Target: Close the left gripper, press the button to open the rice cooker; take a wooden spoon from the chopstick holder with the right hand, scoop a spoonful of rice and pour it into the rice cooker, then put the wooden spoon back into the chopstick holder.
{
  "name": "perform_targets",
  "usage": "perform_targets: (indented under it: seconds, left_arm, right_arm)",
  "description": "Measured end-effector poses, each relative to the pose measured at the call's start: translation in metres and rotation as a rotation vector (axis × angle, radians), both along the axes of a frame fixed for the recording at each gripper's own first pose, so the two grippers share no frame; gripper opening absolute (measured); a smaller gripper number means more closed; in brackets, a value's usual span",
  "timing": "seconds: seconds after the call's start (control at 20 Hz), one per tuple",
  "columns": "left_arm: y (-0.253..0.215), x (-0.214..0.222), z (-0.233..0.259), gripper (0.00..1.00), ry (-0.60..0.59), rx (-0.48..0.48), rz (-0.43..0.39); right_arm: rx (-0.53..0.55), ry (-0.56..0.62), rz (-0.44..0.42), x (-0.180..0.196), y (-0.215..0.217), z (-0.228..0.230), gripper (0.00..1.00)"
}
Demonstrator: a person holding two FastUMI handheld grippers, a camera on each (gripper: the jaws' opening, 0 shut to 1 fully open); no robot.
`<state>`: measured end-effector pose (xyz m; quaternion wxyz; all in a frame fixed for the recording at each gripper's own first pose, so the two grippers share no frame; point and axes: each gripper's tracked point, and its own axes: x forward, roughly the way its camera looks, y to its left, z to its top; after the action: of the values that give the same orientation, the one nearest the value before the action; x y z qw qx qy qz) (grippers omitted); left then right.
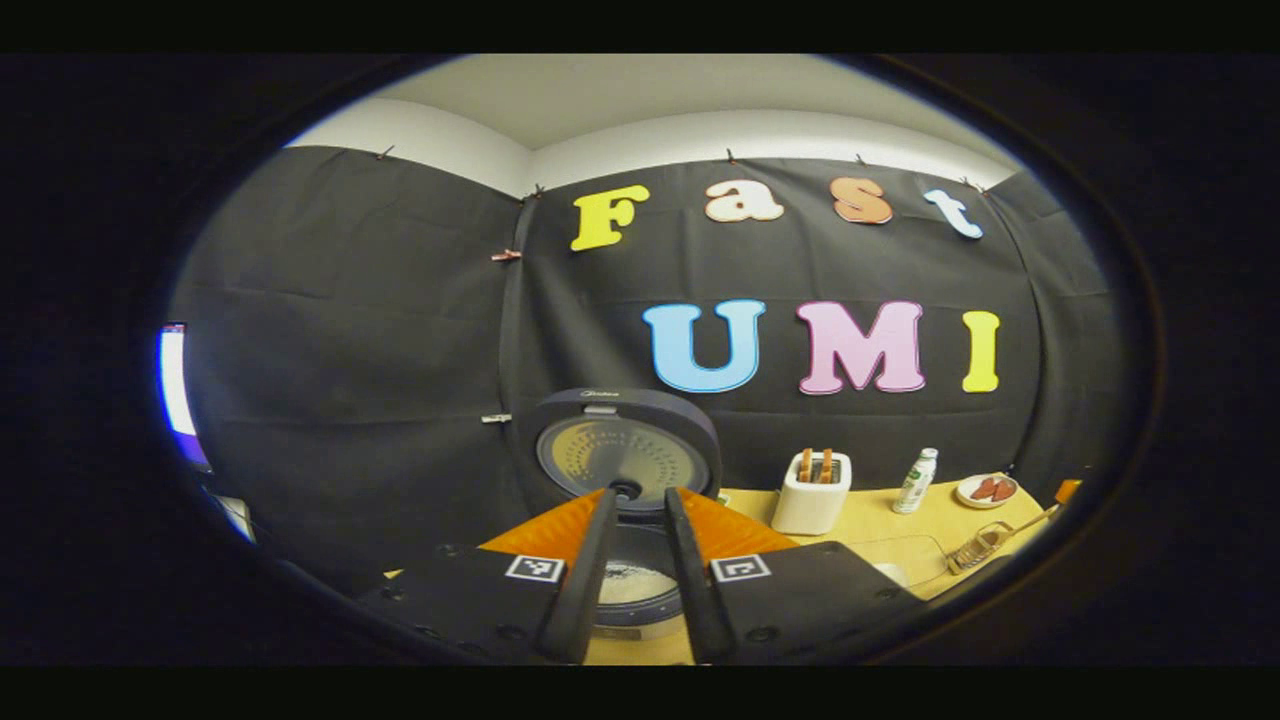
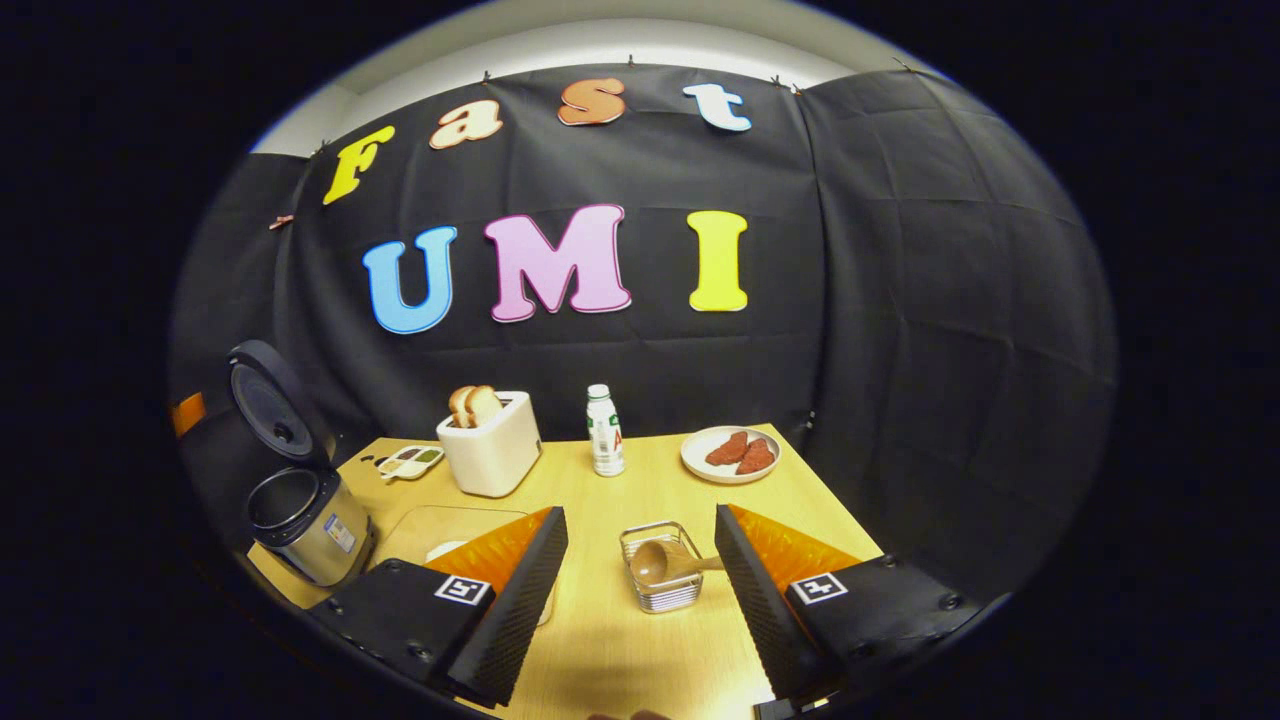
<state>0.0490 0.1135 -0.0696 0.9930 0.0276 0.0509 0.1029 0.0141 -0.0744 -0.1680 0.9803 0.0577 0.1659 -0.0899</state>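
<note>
The rice cooker [image 1: 640, 600] stands open right in front of my left gripper [image 1: 640, 496], lid [image 1: 625, 455] raised upright; something whitish lies in its pot. The left fingers are drawn close together with nothing between them, just above the pot's rim. In the right gripper view the cooker [image 2: 310, 525] sits at the table's left edge. A wire chopstick holder [image 2: 668, 595] stands mid-table with the wooden spoon [image 2: 655, 565] lying in it, bowl to the left. My right gripper [image 2: 640, 520] hovers open above and around the holder, touching nothing.
A white toaster [image 2: 492, 450] with bread, a small bottle [image 2: 604, 432] and a plate of red slices [image 2: 730, 455] line the back of the wooden table [image 2: 600, 640]. A little sauce dish [image 2: 408, 461] sits beside the toaster. A clear mat [image 2: 440, 525] lies near the cooker.
</note>
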Motion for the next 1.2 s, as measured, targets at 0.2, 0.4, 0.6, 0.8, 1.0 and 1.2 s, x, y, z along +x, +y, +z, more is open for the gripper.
perform_targets:
  seconds: [0.2,0.4,0.6,0.8,1.0,1.2]
  left_arm:
    - [-0.012,0.000,0.013,0.63,-0.031,-0.010,-0.041]
    - [-0.014,-0.001,0.012,0.74,-0.025,-0.017,-0.044]
    - [-0.017,-0.004,0.014,0.74,-0.025,-0.021,-0.059]
    - [-0.015,-0.004,0.018,0.77,-0.022,0.014,-0.060]
    - [-0.019,-0.006,0.016,0.77,-0.010,0.028,-0.062]
    - [-0.015,-0.008,0.019,0.77,-0.015,0.036,-0.046]
  right_arm:
    - [0.046,0.038,-0.058,-0.001,-0.021,-0.019,0.96]
    - [0.058,0.076,-0.115,0.003,-0.044,-0.046,0.96]
    - [0.064,0.114,-0.151,0.013,-0.061,-0.077,0.96]
    - [0.066,0.143,-0.172,0.023,-0.072,-0.103,0.95]
    - [0.081,0.157,-0.207,0.030,-0.086,-0.119,0.95]
    - [0.154,0.179,-0.206,0.034,-0.078,-0.135,0.95]
